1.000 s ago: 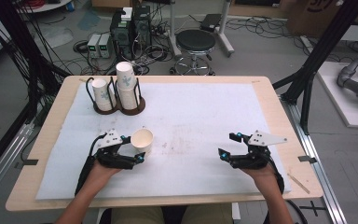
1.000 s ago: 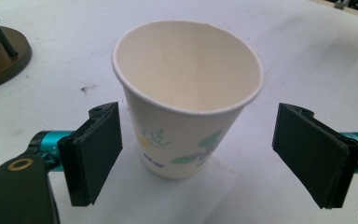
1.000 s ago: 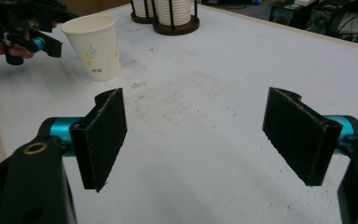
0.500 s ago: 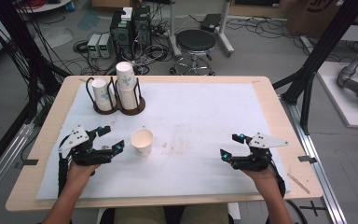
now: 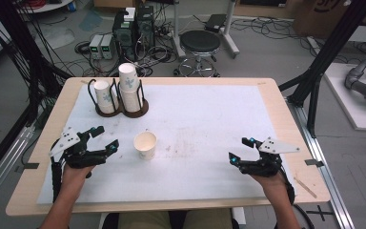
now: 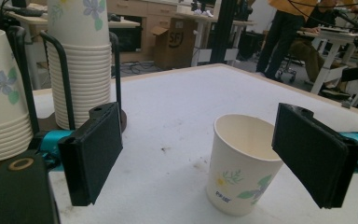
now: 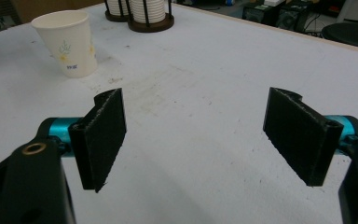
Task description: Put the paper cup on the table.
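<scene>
A single paper cup (image 5: 145, 145) with a flower print stands upright on the white mat, mouth up. My left gripper (image 5: 106, 138) is open a short way to the cup's left, not touching it. In the left gripper view the cup (image 6: 242, 169) stands just beyond the two jaws, nearer the right one, and my left gripper (image 6: 209, 158) holds nothing. My right gripper (image 5: 238, 150) is open over the mat at the right, far from the cup. Its own view shows my right gripper (image 7: 200, 135) with bare mat between the jaws and the cup (image 7: 68, 42) off at the upper left.
A dark wire cup holder (image 5: 122, 110) at the back left carries two stacks of paper cups (image 5: 129, 90); the left gripper view shows the stacks (image 6: 81, 65) close behind the left jaw. The mat (image 5: 209, 124) lies on a wooden table (image 5: 293, 143).
My left gripper has drawn back leftward from the cup, which stays standing on the mat. The right gripper has hardly moved.
</scene>
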The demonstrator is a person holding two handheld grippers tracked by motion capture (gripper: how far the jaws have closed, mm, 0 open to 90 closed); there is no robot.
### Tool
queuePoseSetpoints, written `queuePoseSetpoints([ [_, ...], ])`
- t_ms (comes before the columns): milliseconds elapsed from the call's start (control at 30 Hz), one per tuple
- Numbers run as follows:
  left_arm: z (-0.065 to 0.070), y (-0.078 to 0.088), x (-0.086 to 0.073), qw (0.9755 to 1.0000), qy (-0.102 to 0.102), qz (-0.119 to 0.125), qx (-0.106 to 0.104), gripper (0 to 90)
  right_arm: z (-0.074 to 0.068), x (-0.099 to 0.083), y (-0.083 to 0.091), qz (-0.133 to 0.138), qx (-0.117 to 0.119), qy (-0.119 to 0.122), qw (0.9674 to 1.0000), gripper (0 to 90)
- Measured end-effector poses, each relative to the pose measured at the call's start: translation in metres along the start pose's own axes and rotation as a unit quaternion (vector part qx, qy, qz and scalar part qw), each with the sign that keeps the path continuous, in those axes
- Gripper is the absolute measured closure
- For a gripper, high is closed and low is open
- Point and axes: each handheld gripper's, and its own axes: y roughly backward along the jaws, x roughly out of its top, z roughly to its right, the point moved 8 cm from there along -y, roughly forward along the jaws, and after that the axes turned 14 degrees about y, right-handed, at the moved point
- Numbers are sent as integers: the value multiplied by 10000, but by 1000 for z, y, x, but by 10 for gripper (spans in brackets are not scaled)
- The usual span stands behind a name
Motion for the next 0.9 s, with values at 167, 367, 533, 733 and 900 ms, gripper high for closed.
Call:
queuePoseSetpoints([
  [167,0,2,1,10000,14,57,15,165,-1,1,1,9,-29,-4,10000,218],
  [367,1,4,0,10000,-25,45,9,167,-2,3,2,8,-52,18,10000,218],
  [533,0,5,2,9999,-24,92,44,167,-2,4,2,31,-49,31,10000,218],
  [733,-2,6,2,9999,-9,111,89,167,-2,4,1,10,-39,17,10000,219],
  [900,-3,6,3,9998,-13,142,124,168,-2,4,1,17,-38,38,10000,218],
])
